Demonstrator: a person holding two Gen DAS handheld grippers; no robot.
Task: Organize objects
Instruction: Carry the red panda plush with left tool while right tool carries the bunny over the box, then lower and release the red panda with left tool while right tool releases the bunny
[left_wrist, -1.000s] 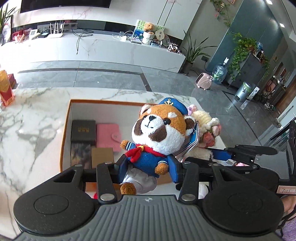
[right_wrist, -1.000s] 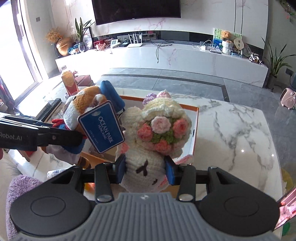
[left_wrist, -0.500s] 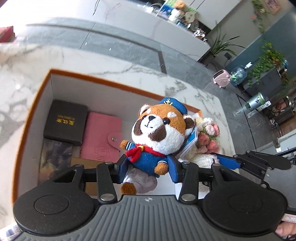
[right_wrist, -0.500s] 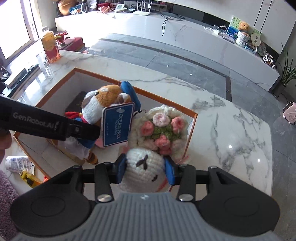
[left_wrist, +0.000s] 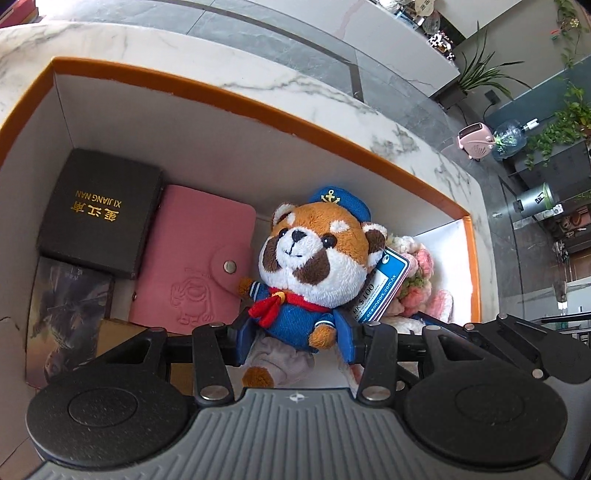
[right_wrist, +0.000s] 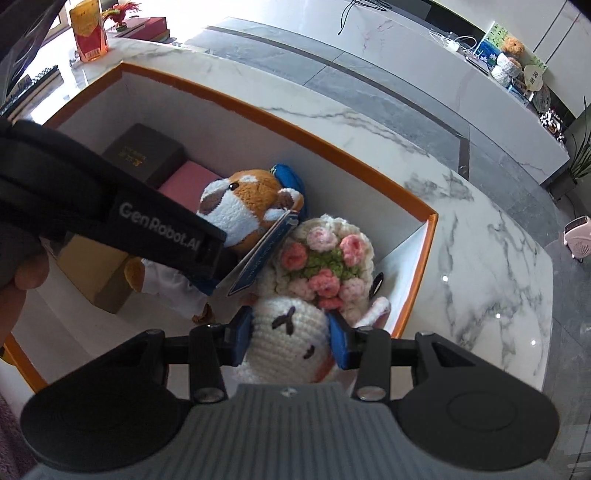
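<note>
Partly hidden: crochet doll (right_wrist: 288, 341) body behind right tongs (right_wrist: 291, 332).

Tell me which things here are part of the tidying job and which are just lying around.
Part of the job:
- red panda plush, held in the left tongs
- crochet bunny with flowers, held in the right tongs
- orange-rimmed box
- black case and pink wallet, already in the box

Lying about:
- red packet on the marble table
- pink heater on the floor
</note>
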